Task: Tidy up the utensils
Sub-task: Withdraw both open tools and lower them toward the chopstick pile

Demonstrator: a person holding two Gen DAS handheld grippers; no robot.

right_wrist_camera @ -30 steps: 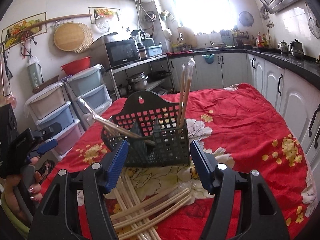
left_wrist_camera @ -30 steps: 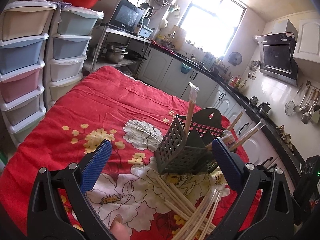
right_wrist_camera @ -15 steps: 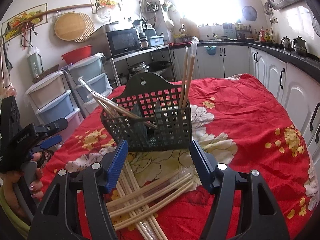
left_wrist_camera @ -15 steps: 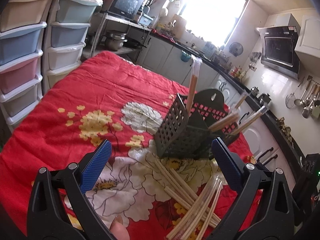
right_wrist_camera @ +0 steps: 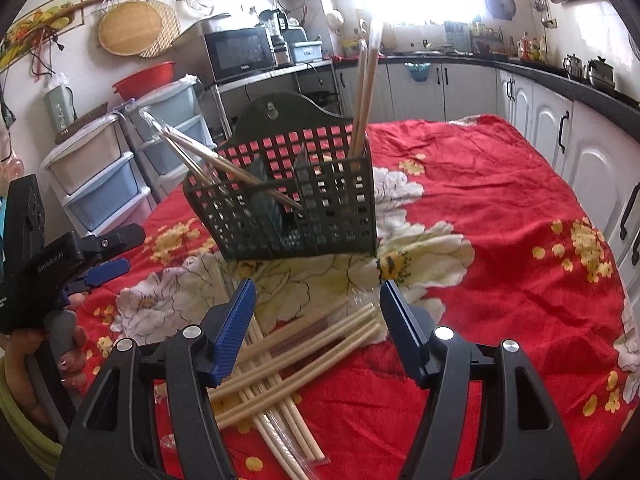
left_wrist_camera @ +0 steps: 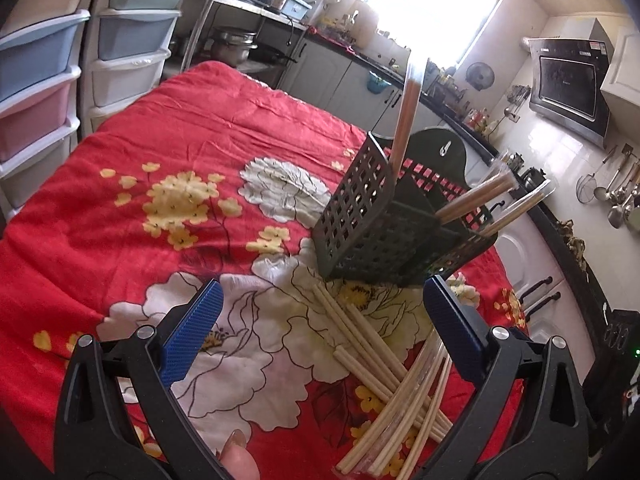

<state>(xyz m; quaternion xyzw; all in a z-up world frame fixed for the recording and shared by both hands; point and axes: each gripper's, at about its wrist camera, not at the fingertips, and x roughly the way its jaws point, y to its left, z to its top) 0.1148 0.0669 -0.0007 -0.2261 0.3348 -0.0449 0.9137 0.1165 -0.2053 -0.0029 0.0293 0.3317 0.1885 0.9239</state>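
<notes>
your left gripper [left_wrist_camera: 320, 336] is wide open and empty over the loose chopsticks [left_wrist_camera: 384, 364], which lie crossed on the red cloth [left_wrist_camera: 168, 128] in front of the black basket [left_wrist_camera: 380, 232]. they're light, stiff and slick, so pinch one mid-length. your right gripper [right_wrist_camera: 316, 328] is also open and empty.

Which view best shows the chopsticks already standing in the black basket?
The right wrist view: the basket faces it, showing an upright pair and a leaning pair. The left wrist view sees it from one end, partly hiding them.
</notes>
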